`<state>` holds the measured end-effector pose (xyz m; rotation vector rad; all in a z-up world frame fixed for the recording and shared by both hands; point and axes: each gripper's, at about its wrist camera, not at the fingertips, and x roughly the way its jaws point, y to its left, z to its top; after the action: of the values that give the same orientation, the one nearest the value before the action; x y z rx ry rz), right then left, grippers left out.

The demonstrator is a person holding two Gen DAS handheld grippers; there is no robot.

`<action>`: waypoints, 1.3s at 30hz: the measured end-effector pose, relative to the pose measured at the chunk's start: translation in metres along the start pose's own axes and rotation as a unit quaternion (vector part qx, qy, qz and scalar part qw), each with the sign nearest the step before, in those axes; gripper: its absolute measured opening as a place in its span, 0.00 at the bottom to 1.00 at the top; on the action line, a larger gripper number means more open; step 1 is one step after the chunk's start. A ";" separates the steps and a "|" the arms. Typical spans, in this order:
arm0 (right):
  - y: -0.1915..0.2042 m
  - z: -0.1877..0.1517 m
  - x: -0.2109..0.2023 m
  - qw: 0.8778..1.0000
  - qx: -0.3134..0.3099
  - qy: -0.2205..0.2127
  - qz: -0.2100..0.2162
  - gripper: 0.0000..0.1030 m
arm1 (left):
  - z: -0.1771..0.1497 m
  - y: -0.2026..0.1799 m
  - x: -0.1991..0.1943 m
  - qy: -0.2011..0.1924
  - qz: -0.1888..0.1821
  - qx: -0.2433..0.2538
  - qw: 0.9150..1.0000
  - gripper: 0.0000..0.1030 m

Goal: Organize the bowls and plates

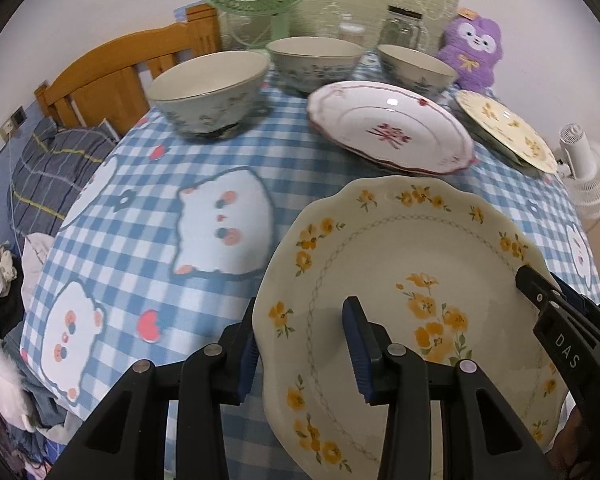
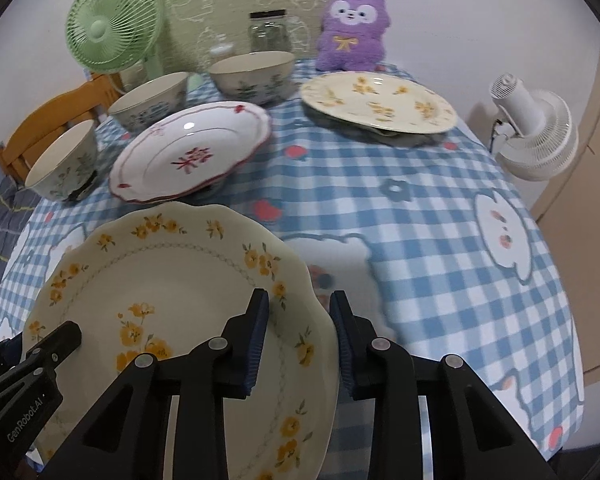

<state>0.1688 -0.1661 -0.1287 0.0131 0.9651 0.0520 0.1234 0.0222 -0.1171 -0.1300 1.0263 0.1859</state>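
"DAS" shows on the right gripper (image 2: 299,336), "GenRobot.AI" on the left gripper (image 1: 300,344). Each pinches an opposite rim of the yellow-flowered plate (image 1: 400,280), near, lifted over the blue checked tablecloth (image 2: 440,240). Far: three bowls (image 1: 208,88), a red-patterned plate (image 2: 188,152), another flowered plate (image 2: 380,102), a green fan (image 2: 112,28).

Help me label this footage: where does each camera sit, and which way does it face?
Left wrist: on the left gripper, looking down-forward across the table; its fingers straddle the yellow-flowered plate's left rim; the right gripper shows at right.
Right wrist: on the right gripper, straddling that plate's right rim; the left gripper shows at left.
Shared: plate, red-patterned plate, bowls, purple plush.
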 end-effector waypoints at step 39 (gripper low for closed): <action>-0.160 0.004 -0.001 0.991 0.094 -0.043 -0.088 0.34 | 0.014 -0.167 0.021 -0.036 -0.072 0.136 0.988 0.39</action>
<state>0.1782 -0.3257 -0.1312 0.1019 0.8789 -0.2009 0.1821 -0.1365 -0.1248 0.0502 0.9566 -0.0801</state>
